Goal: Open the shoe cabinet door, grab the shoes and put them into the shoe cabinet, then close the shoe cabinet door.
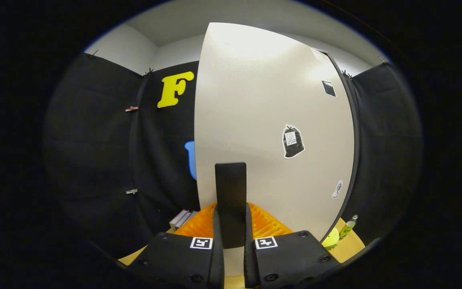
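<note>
The white cabinet door is standing just ahead, its black handle sitting between the fingers of the claw, which is closing narrowly on it. Judging by this, the opening step is underway; shoes remain.

Close, level view facing cabinet door

We see a pale grey cabinet door with a black handle, orange ribbed fingers, and black-and-white square markers on the black gripper.
</note>
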The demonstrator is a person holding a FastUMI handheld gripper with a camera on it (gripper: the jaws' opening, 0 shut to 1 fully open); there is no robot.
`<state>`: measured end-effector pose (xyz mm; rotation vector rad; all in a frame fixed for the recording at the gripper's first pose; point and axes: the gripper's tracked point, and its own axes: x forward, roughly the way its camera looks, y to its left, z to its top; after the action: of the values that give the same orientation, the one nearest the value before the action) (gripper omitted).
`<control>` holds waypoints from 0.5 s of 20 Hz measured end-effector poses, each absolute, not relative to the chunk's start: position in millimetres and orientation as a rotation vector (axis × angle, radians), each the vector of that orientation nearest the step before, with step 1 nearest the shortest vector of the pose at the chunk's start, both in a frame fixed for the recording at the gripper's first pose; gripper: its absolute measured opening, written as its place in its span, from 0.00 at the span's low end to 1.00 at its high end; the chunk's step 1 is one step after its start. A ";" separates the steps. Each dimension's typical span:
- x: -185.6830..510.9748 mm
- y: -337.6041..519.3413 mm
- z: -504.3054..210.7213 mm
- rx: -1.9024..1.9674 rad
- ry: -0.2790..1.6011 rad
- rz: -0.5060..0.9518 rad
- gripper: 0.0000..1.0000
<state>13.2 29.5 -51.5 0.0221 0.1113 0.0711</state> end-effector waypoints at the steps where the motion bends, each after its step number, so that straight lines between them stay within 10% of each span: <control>1: 6.2 25.4 -50.6 0.030 0.113 0.075 0.23; 10: -57.9 -24.0 -38.9 0.019 0.129 0.181 0.23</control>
<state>-57.9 -24.0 -38.9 0.0187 0.1288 0.1807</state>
